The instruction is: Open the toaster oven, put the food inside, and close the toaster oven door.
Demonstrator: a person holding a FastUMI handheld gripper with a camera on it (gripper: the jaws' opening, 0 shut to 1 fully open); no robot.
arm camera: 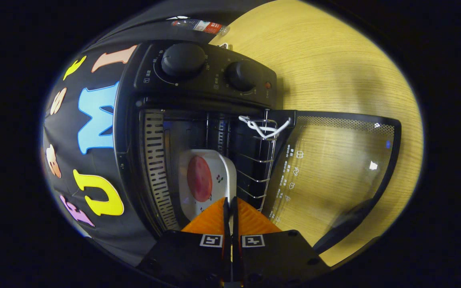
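- The view is rolled on its side; the oven (pixel 198 120) stands on the table (pixel 334 68) by the booth's black cloth wall, with its door (pixel 334 172) swung fully open over the table top.
- The gripper (pixel 230 206) has its jaws nearly together, only a thin slit between them, and the edge of the plate (pixel 206 180) sits at that slit; whether they pinch it I cannot tell.
- The plate lies inside the oven on the wire rack (pixel 260 168), with a round red slice of food (pixel 199 178) on it.
- A white cord (pixel 263 127) is tied to the rack's front edge.
- Two knobs (pixel 183 59) sit on the oven's control panel.
- A bottle (pixel 202 26) lies beyond the oven near the wall.
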